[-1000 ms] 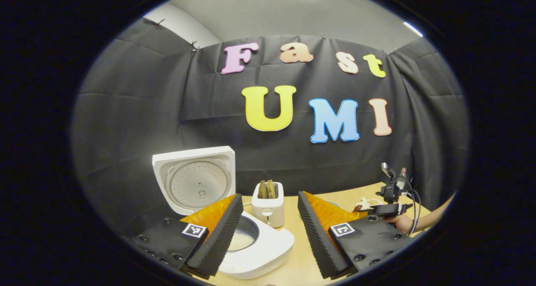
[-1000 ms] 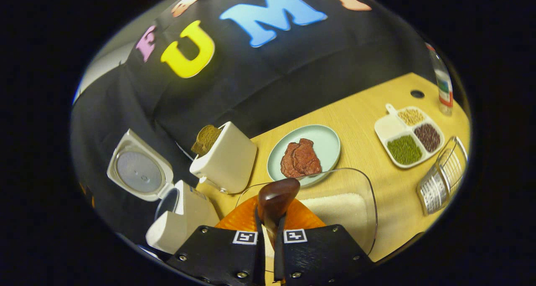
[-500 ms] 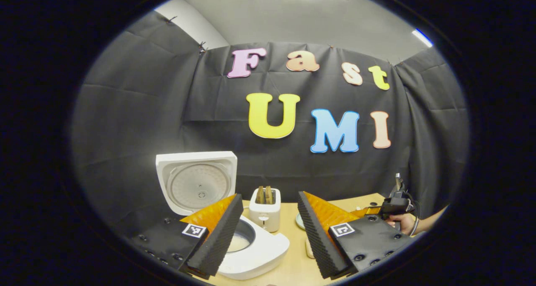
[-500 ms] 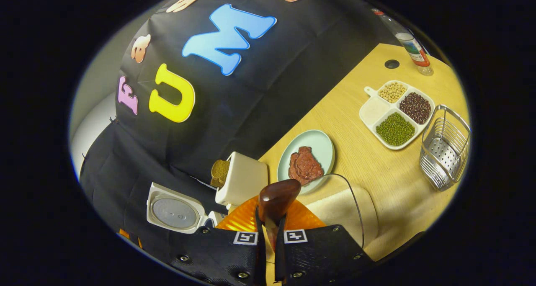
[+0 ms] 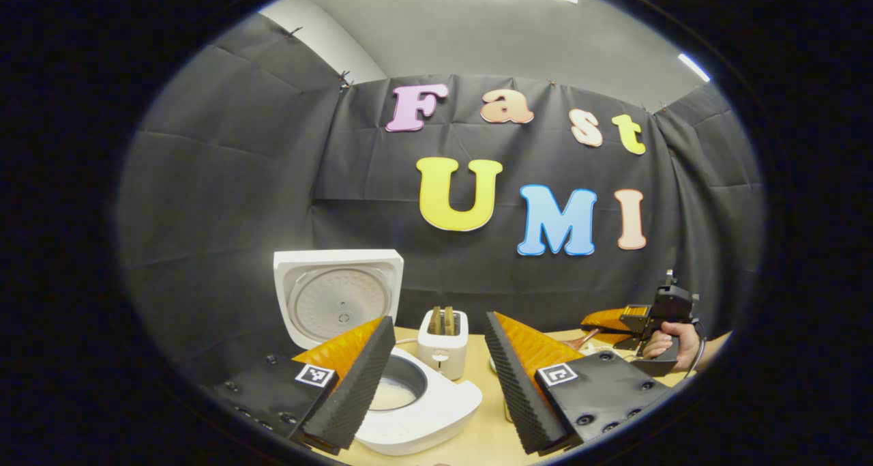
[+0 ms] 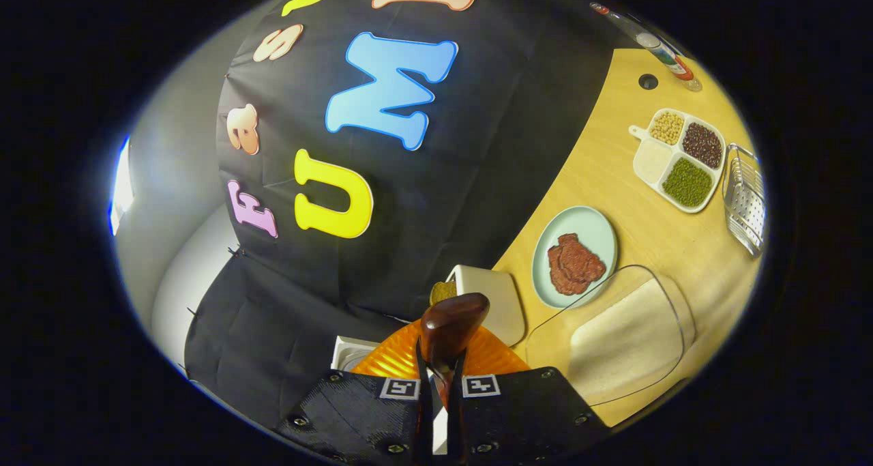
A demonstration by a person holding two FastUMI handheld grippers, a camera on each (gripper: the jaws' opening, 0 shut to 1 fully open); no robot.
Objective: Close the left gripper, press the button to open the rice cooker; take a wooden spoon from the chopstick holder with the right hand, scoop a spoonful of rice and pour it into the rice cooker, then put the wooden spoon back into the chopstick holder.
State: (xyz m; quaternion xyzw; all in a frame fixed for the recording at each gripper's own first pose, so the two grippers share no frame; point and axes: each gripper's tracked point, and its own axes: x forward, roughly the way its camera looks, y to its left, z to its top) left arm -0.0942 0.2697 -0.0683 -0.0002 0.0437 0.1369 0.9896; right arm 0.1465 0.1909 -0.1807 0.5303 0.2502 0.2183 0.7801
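Note:
The white rice cooker point(image 5: 416, 411) stands with its lid point(image 5: 337, 301) raised and white rice inside its pot. My left gripper point(image 5: 438, 323) hovers open just in front of it, with nothing between its fingers. My right gripper point(image 6: 436, 367) is shut on the handle of the dark wooden spoon point(image 6: 451, 323), whose bowl sticks out ahead of the fingers; what the bowl holds is hidden. The clear rice container point(image 6: 620, 343) lies below and to the right of the spoon. In the left gripper view the right gripper point(image 5: 614, 319) shows far right, held by a hand point(image 5: 672, 340). The wire chopstick holder point(image 6: 743, 200) sits at the table's far end.
A white toaster point(image 5: 443, 333) with bread stands beside the cooker. A pale green plate point(image 6: 600, 227) with meat sits past the rice container. Farther on lie a divided tray point(image 6: 678, 159) of beans and grains and a bottle point(image 6: 655, 43). The wooden table point(image 6: 614, 152) meets the booth's black wall.
My right gripper has rolled and risen with the spoon, away from the rice container toward the cooker side. The left gripper's view has tilted up slightly; it stays open.

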